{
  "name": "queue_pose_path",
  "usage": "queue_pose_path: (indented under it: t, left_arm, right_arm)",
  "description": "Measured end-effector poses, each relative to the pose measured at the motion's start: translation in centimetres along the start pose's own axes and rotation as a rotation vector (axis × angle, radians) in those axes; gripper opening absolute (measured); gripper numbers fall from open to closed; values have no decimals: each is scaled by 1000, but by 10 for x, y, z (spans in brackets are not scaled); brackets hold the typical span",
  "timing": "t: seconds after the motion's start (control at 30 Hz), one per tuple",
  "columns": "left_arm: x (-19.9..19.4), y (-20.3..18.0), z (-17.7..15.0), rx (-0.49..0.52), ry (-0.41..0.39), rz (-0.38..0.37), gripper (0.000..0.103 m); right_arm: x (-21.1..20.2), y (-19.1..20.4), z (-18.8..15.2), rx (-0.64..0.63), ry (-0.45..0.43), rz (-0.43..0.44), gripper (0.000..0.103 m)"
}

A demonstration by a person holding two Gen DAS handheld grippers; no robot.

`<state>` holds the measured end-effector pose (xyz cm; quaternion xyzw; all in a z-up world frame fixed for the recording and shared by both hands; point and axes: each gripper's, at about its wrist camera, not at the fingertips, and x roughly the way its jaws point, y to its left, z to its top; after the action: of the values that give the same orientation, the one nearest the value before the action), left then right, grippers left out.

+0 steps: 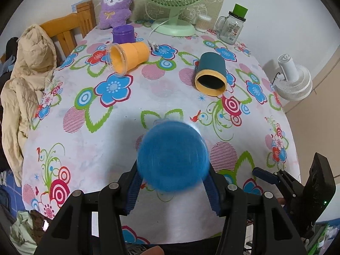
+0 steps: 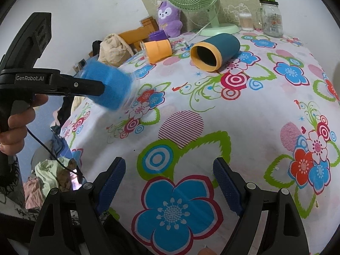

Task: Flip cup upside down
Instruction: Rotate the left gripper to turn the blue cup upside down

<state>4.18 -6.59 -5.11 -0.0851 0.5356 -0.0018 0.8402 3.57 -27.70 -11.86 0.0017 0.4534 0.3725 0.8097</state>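
My left gripper (image 1: pixel 173 182) is shut on a blue cup (image 1: pixel 172 156), held above the flowered tablecloth (image 1: pixel 131 110); the cup is motion-blurred. In the right wrist view the same blue cup (image 2: pixel 109 86) is tilted on its side, mouth toward the right, held in the left gripper (image 2: pixel 102 89) at the left. My right gripper (image 2: pixel 169 180) is open and empty low over the cloth (image 2: pixel 244 114); one of its fingers (image 1: pixel 263 175) shows at the lower right of the left wrist view.
An orange cup (image 1: pixel 128 56) and a teal cup with a yellow rim (image 1: pixel 211 74) lie on their sides. A purple cup (image 1: pixel 123 34), plush toy (image 1: pixel 115 4), green fan (image 1: pixel 174 4) and glass jar (image 1: pixel 231 27) stand behind. A jacket (image 1: pixel 25 68) hangs on a chair at left.
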Motion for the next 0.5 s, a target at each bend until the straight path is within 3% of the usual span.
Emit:
queue_pose_path:
  t: [0.17, 0.5]
  left_arm:
    - [2, 1, -1, 5, 9, 1, 57]
    - [4, 1, -5, 15, 16, 20, 81]
  right_arm:
    - [1, 0, 0, -2, 2, 0, 86]
    - [6, 8, 10, -17, 7, -8, 86]
